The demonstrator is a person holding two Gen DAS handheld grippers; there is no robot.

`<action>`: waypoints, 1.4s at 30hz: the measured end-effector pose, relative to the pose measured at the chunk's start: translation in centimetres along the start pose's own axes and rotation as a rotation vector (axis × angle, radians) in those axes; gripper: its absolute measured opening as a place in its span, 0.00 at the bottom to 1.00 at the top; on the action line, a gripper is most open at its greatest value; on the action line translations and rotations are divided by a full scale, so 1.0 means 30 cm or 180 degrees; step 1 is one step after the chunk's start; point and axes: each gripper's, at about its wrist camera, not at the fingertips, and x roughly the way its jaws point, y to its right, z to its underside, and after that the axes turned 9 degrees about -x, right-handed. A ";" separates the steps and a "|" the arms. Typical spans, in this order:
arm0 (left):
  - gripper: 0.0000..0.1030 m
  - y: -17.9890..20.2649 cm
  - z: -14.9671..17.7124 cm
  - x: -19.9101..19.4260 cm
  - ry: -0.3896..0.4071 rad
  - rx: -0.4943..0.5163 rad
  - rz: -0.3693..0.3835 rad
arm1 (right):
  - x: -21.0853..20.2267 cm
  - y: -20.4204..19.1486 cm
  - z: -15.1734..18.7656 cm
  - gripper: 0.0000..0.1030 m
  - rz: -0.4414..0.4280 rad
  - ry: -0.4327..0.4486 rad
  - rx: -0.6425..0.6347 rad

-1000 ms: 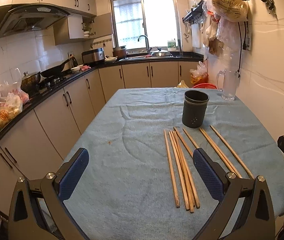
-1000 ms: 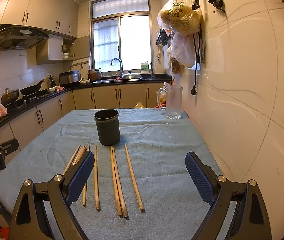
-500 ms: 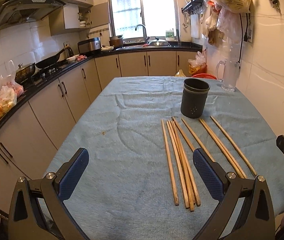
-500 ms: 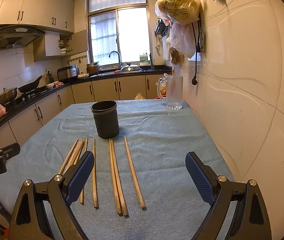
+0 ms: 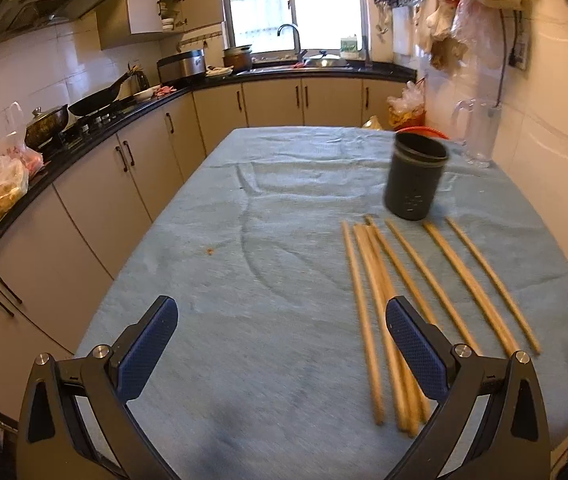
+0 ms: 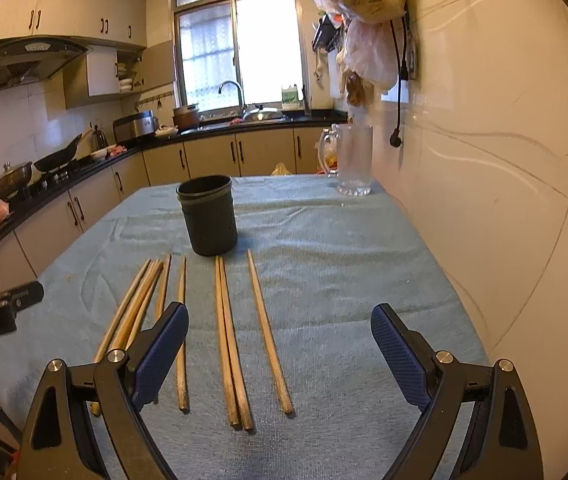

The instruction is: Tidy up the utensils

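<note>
left wrist: low, near table edge, facing window | right wrist: same heading | shared: chopsticks (image 5: 400, 304), holder (image 6: 208, 216)

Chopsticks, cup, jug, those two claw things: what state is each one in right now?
Chopsticks: lying flat on the cloth, none picked up.
Dark holder cup: upright, no chopsticks in it.
Glass jug: upright, looks empty.
Left gripper: open, holding nothing.
Right gripper: open, holding nothing.

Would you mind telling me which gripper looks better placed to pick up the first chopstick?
Probably the right gripper: it is open, with the paired chopsticks and a single one between its fingers, pointing toward the dark cup. The left gripper, also open, mostly frames bare cloth.
</note>
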 end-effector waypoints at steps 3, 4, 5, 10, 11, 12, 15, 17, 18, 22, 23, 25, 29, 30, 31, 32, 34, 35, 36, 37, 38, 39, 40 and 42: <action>1.00 -0.018 -0.030 0.071 -0.0135 0.0014 0.0016 | 0.041 0.005 -0.010 0.92 -0.0051 -0.0098 -0.0063; 1.00 -0.021 -0.044 0.100 -0.0208 0.0006 0.0058 | 0.057 0.008 -0.016 0.92 -0.0078 -0.0133 -0.0076; 1.00 -0.018 -0.057 0.129 -0.0286 0.0003 0.0117 | 0.072 0.009 -0.020 0.92 -0.0105 -0.0168 -0.0083; 0.93 0.036 -0.104 0.265 -0.0623 0.0023 0.0488 | 0.179 0.032 -0.045 0.92 -0.0286 -0.0423 -0.0018; 0.89 0.051 -0.113 0.296 -0.0699 0.0030 0.0569 | 0.207 0.043 -0.051 0.92 -0.0344 -0.0496 0.0015; 0.80 0.068 -0.111 0.320 -0.0747 0.0036 0.0612 | 0.231 0.054 -0.056 0.92 -0.0397 -0.0557 0.0047; 0.63 0.113 -0.120 0.411 -0.0953 0.0028 0.0776 | 0.295 0.076 -0.075 0.85 -0.0487 -0.0698 0.0090; 0.54 0.132 -0.120 0.462 -0.1097 0.0005 0.0829 | 0.338 0.086 -0.088 0.79 -0.0528 -0.0789 0.0085; 0.47 0.139 -0.119 0.480 -0.1147 -0.0004 0.0838 | 0.353 0.092 -0.091 0.77 -0.0539 -0.0826 0.0087; 0.24 0.166 -0.113 0.522 -0.1240 0.0008 0.0846 | 0.428 0.104 -0.113 0.70 -0.0601 -0.0993 0.0109; 0.17 0.173 -0.114 0.526 -0.1242 0.0039 0.0834 | 0.446 0.098 -0.118 0.68 -0.0620 -0.1016 0.0095; 0.08 0.172 -0.116 0.536 -0.1284 0.0048 0.0822 | 0.486 0.081 -0.130 0.66 -0.0677 -0.1071 0.0041; 0.08 0.139 -0.119 0.535 -0.1309 0.0030 0.0834 | 0.568 0.039 -0.140 0.60 -0.0848 -0.1216 -0.0045; 0.08 0.131 -0.122 0.535 -0.1313 0.0037 0.0815 | 0.588 0.029 -0.141 0.60 -0.0859 -0.1248 -0.0078; 0.07 0.122 -0.124 0.535 -0.1329 0.0028 0.0811 | 0.603 0.023 -0.142 0.59 -0.0862 -0.1271 -0.0107; 0.07 0.118 -0.129 0.541 -0.1348 0.0015 0.0818 | 0.620 0.016 -0.145 0.59 -0.0857 -0.1294 -0.0137; 0.08 0.109 -0.138 0.555 -0.1426 -0.0040 0.0851 | 0.652 0.004 -0.151 0.57 -0.0835 -0.1337 -0.0184; 0.08 0.106 -0.148 0.564 -0.1474 -0.0065 0.0862 | 0.670 -0.005 -0.154 0.54 -0.0824 -0.1366 -0.0212; 0.08 0.107 -0.154 0.577 -0.1498 -0.0068 0.0860 | 0.686 -0.012 -0.158 0.53 -0.0801 -0.1394 -0.0246; 0.08 0.110 -0.161 0.585 -0.1515 -0.0063 0.0854 | 0.700 -0.022 -0.162 0.52 -0.0780 -0.1415 -0.0292; 0.08 0.116 -0.174 0.598 -0.1537 -0.0050 0.0837 | 0.709 -0.029 -0.167 0.52 -0.0767 -0.1427 -0.0325; 0.08 0.119 -0.181 0.605 -0.1551 -0.0041 0.0829 | 0.725 -0.041 -0.173 0.52 -0.0736 -0.1447 -0.0383; 0.08 0.126 -0.189 0.614 -0.1569 -0.0019 0.0820 | 0.735 -0.047 -0.177 0.52 -0.0705 -0.1462 -0.0418; 0.08 0.145 -0.212 0.637 -0.1573 0.0053 0.0790 | 0.753 -0.061 -0.190 0.52 -0.0641 -0.1482 -0.0505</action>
